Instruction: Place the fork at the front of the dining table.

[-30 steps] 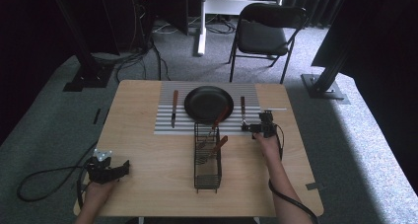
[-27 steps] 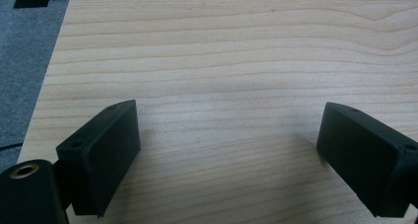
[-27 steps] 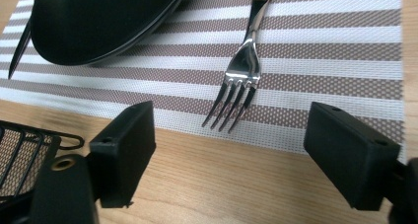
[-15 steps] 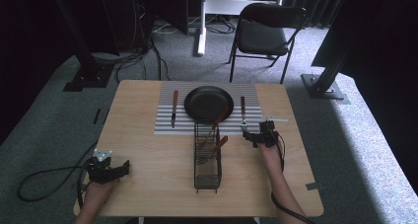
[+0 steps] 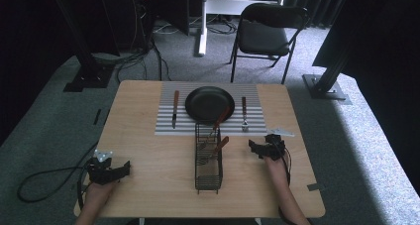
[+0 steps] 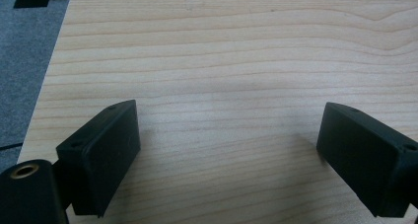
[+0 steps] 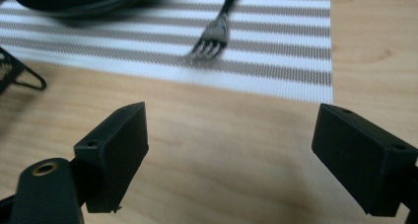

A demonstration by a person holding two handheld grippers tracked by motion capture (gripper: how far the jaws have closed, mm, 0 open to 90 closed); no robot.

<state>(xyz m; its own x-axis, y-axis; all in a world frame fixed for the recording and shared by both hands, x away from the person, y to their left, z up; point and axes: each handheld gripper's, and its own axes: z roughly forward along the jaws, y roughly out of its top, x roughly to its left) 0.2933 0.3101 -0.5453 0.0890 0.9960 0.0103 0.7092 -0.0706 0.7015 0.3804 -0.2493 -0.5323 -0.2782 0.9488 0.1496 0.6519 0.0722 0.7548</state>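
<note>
One fork (image 5: 243,115) lies on the striped mat (image 5: 163,127), right of the pan (image 5: 209,103), tines toward you. It looks light, stiff and slick at the metal end; take it by the wooden handle. Your right gripper (image 5: 259,149) has just been opening, nothing between its jaws. Your left gripper (image 5: 115,170) rests released, empty.
</note>
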